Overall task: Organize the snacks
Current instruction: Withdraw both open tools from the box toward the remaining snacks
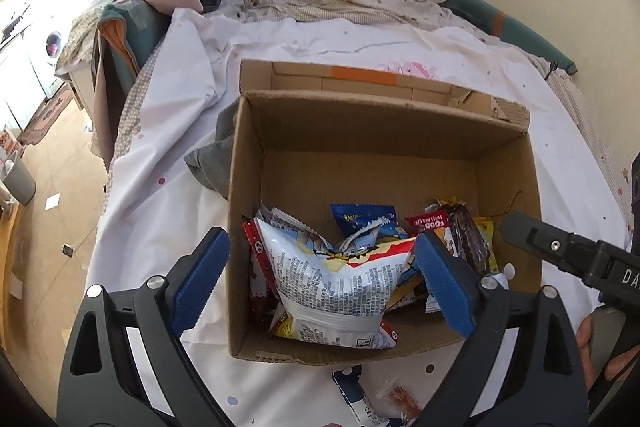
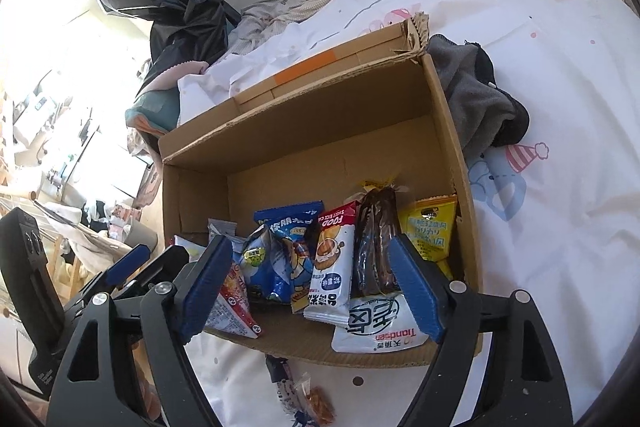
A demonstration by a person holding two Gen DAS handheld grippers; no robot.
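Over the open brown cardboard box on the white-quilted bed, my left tool hangs spread wide around the big white crinkly snack bag, gripping nothing. My right tool gapes wide and empty above the upright packets. Two small loose packets wait outside, probably next.

box rear half free, snacks crowd front
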